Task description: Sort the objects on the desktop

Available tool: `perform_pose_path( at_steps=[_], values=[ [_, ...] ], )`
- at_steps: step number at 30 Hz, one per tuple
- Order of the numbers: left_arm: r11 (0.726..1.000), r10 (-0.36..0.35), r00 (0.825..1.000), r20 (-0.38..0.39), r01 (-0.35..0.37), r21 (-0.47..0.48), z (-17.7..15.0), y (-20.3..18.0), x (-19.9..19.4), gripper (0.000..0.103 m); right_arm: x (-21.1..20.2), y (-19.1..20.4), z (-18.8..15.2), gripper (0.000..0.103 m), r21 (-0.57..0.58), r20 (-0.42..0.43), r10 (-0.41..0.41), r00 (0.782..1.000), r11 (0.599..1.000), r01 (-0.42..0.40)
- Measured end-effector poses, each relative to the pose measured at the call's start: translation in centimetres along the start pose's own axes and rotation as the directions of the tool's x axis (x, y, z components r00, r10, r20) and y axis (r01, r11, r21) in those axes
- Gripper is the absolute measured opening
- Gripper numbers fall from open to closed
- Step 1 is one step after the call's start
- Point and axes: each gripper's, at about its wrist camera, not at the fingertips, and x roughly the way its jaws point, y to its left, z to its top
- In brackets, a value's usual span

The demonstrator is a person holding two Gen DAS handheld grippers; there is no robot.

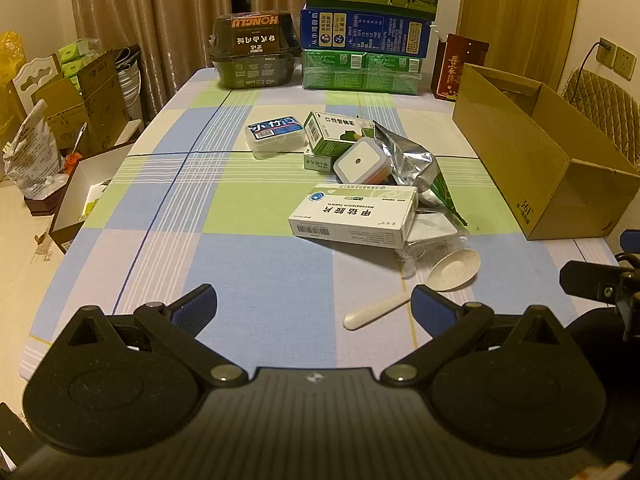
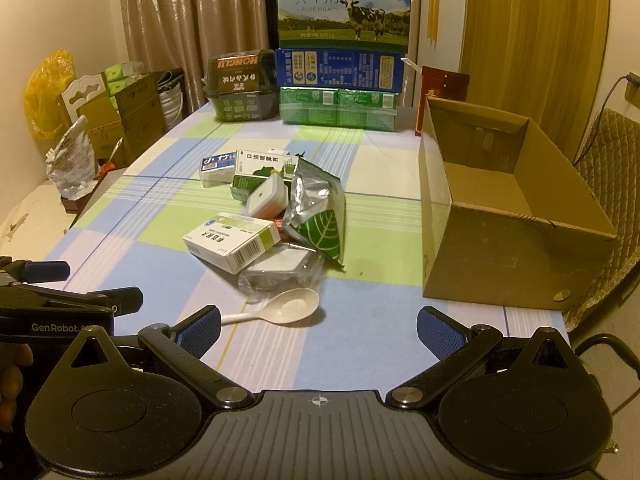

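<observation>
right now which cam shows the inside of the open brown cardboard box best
The right wrist view: it looks down into the open brown cardboard box, showing its bare floor and inner walls. The left wrist view shows the same box at a lower angle, mostly outer wall and rim, floor hidden.

A loose pile sits mid-worktop: a white medicine box (image 1: 354,216) lying flat in front, a silver foil pouch (image 1: 416,164) with a green leaf, a small white square case (image 1: 360,162), a green carton (image 1: 334,134), a clear-lidded blue-label box (image 1: 276,136). A white spoon (image 1: 420,284) lies nearest, bowl up. An open cardboard box (image 1: 536,160) stands right.
</observation>
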Motion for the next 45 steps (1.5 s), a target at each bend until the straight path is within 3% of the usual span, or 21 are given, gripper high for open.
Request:
perform_pose_path(
  at_steps=[34,40,45],
  values=[
    [1.000,-0.018,1.000,-0.002,0.018,-0.017,0.1,0.3,-0.1,0.101,-0.2,0.0,0.2,0.101,-0.009,0.001,0.011,1.000,1.000,-0.011],
    [0.995,-0.100,0.995,-0.028,0.099,-0.010,0.7,0.6,-0.2,0.101,0.2,-0.5,0.9,0.101,-0.004,-0.047,0.140,0.989,0.990,-0.141],
    [0.988,-0.133,0.991,-0.030,0.135,0.080,1.9,0.8,-0.1,0.101,-0.2,-0.7,2.7,0.101,-0.099,-0.001,0.196,0.981,0.976,-0.195]
  ],
)
